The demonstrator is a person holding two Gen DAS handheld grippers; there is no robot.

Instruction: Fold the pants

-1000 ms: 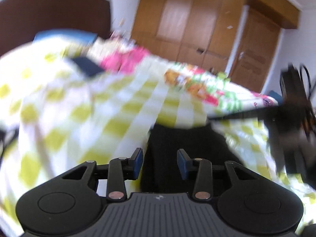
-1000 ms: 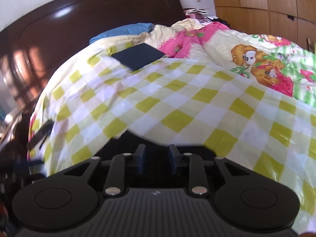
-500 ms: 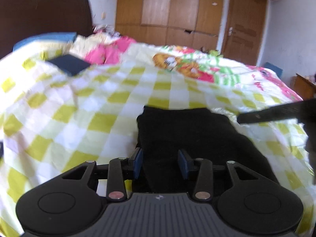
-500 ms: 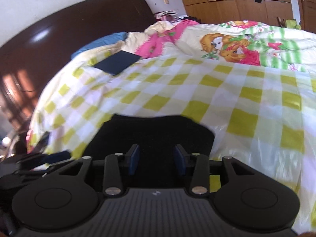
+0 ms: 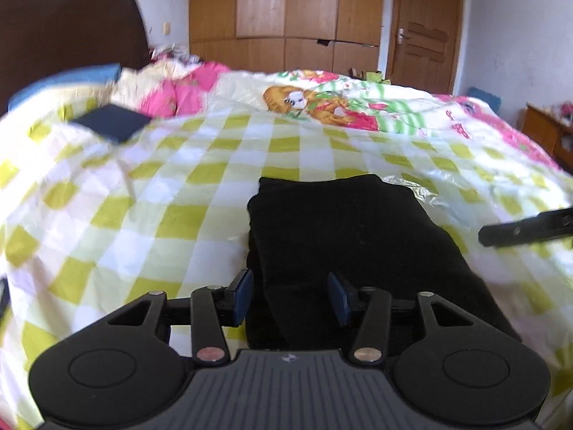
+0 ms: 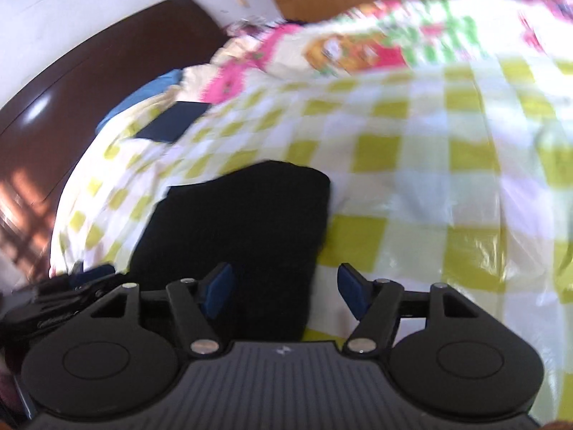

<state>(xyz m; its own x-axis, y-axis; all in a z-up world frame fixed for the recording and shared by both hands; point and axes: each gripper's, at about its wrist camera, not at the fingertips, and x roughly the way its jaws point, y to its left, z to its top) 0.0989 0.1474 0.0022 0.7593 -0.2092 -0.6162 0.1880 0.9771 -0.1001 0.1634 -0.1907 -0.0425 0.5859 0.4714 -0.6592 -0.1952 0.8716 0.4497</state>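
The left gripper (image 5: 290,295) is low over the bed, and its two blue fingers (image 5: 241,297) are apart. They have just been opening. The near edge of the black pants (image 5: 351,236) lies between them, but the pads do not press on the cloth. The right gripper (image 6: 284,292) is low too, and its blue fingers (image 6: 352,294) stand wide apart. They have also just been opening. The right edge of the pants (image 6: 250,222) lies between them, loose, with one finger over the black cloth and the other over the bed cover. The pants are folded into a thick dark block. They lie flat on the yellow and white checked cover (image 5: 172,193), close to the near side of the bed. In the left view a black bar (image 5: 526,227) pokes in from the right, just beside the pants. Farther up the bed lies a flat dark blue thing (image 5: 112,122) on the checked cover. Behind it are a pink blanket (image 5: 186,89) and a quilt with a cartoon bear (image 5: 322,102). At the head of the bed is a dark brown headboard (image 5: 68,32). Farthest away are the wooden wardrobe (image 5: 286,18) and a wooden door (image 5: 426,39).
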